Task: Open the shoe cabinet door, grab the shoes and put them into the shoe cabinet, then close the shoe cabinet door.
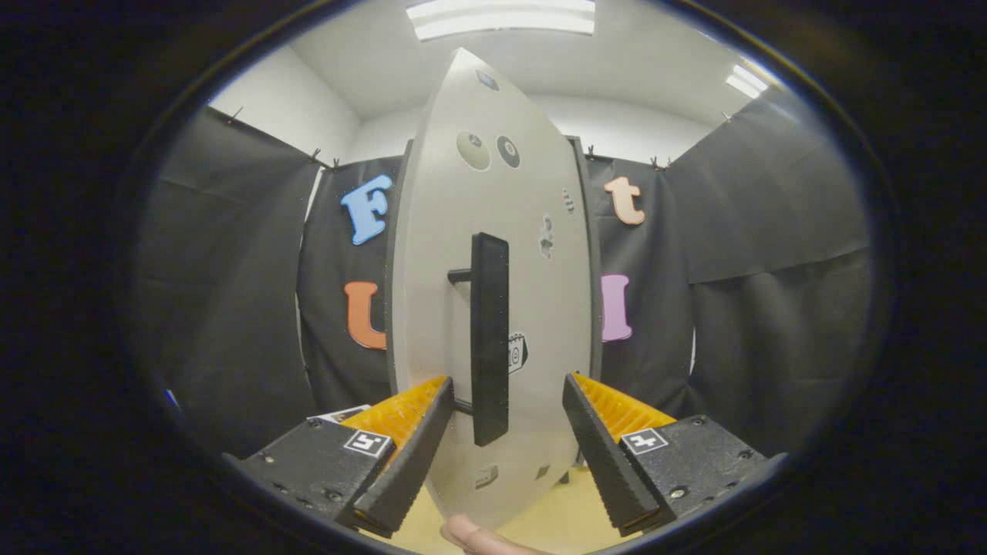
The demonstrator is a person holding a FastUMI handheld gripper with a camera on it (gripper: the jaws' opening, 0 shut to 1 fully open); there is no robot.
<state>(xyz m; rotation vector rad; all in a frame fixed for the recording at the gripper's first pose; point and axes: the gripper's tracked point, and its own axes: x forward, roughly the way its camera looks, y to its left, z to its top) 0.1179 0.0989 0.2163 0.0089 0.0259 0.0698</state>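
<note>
In the gripper view, the shoe cabinet door [493, 308] stands upright just ahead of the fingers, a pale grey panel whose long axis runs vertically, from near the yellow floor [540, 516] up toward the ceiling lights [501, 17]. Its face is turned toward the camera and carries a few small stickers and two round marks high up. A black bar handle [490, 339] is mounted on the door, also with its long axis vertical, standing off the panel on short black posts that show to its left. The gripper [505, 420] is wide open: its two black fingers [409, 455] with orange ribbed backing sit to the left and right of the handle's lower end, which falls between them but nearer the left finger. Neither finger presses on the handle; a gap shows on each side, wider on the right, so the claw holds nothing. A fingertip of the person [470, 533] shows low and near, below the door's bottom edge. Behind the door, to the left and right, hangs the black cloth wall [231, 293] of the booth.
</note>
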